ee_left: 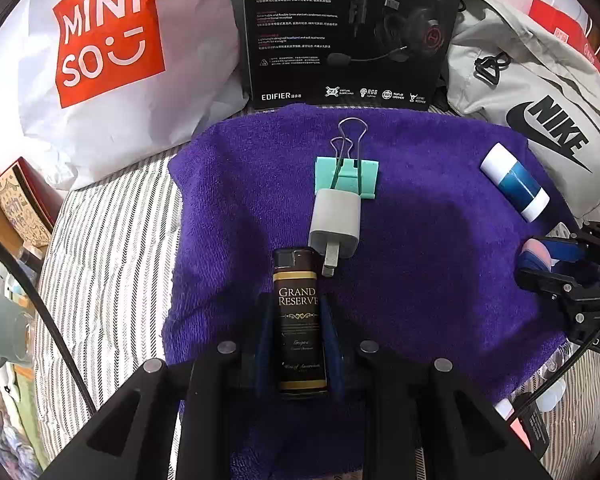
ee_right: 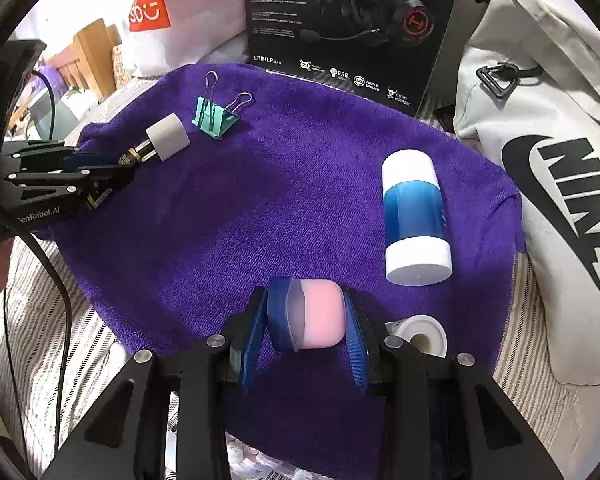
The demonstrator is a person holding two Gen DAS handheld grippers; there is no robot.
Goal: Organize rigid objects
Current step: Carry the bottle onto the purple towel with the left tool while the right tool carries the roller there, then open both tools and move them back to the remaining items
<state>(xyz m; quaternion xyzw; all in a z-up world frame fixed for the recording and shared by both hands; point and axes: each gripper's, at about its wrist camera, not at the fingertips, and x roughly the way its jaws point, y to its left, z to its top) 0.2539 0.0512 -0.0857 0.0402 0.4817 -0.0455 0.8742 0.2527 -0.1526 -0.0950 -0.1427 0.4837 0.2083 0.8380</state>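
Our left hand-held gripper (ee_left: 300, 332) grips a dark rectangular lighter (ee_left: 299, 316); our right hand-held gripper (ee_right: 306, 320) clamps a pink-and-blue round case (ee_right: 314, 314); bare purple towel (ee_right: 240, 220) lies between.

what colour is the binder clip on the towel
Mint green binder clip with silver wire handles, clearest in the right wrist view.

A home bedroom — striped bedsheet (ee_left: 112, 240), shopping bag (ee_left: 100, 40), Nike bag (ee_right: 548, 184) piled about
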